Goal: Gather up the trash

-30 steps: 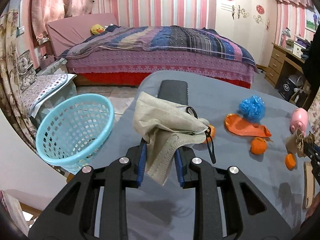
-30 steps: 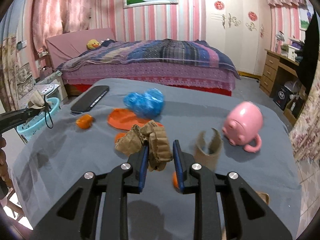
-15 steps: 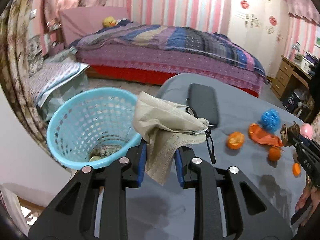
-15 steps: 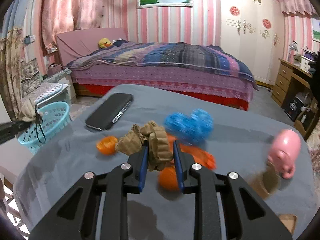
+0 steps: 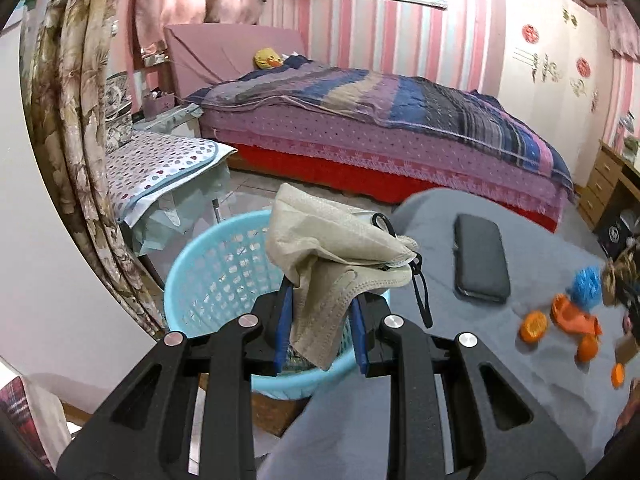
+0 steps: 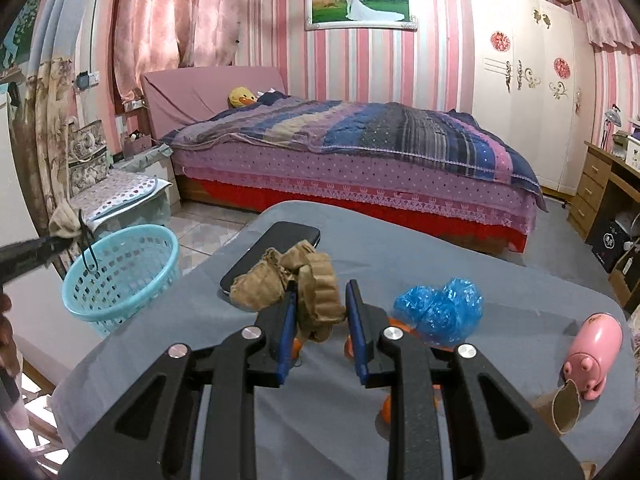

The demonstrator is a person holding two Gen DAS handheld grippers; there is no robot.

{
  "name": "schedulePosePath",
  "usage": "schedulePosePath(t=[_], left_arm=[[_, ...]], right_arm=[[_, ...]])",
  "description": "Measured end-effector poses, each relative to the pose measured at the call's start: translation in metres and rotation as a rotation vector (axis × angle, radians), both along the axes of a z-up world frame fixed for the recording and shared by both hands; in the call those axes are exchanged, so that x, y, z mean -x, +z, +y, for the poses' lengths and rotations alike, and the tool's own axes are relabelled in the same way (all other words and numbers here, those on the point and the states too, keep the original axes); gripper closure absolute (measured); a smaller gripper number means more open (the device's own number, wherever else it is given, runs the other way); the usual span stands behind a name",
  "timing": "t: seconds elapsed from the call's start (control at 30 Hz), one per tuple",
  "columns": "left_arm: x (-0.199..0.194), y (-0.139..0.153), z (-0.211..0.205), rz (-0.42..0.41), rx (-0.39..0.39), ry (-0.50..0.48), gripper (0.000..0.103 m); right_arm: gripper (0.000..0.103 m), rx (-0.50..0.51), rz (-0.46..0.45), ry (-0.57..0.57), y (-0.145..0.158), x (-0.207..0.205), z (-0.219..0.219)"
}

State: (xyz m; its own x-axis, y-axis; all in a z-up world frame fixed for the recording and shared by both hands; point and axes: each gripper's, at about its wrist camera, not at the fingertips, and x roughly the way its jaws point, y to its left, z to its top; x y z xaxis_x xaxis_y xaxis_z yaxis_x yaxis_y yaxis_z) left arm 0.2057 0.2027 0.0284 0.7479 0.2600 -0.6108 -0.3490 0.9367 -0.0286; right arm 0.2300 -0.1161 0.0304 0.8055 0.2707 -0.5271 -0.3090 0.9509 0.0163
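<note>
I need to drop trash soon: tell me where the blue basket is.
The blue basket stands on the floor off the table's left edge, directly beneath the mask held in the left hand-held gripper.

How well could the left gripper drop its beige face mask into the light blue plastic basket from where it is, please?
Probably yes: the left gripper, jaws shut on the beige face mask, hangs over the light blue plastic basket, with nothing between them.

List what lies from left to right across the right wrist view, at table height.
Blue basket → black phone → crumpled brown paper → blue plastic bag → pink pig mug.
</note>
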Motion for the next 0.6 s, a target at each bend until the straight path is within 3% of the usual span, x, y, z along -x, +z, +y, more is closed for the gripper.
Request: schedulePosePath(t=[0.33, 0.6], left_arm=[[-0.019, -0.016, 0.059, 0.027, -0.021, 0.095, 0.079], [-0.034, -0.045, 0.101, 0.059, -0.034, 0.143, 0.079]], right_arm=[[0.078, -0.013, 0.036, -0.007, -0.007, -0.028, 0.022], [0.078, 0.003, 0.054, 0.074, -0.023, -0.050, 0.081]])
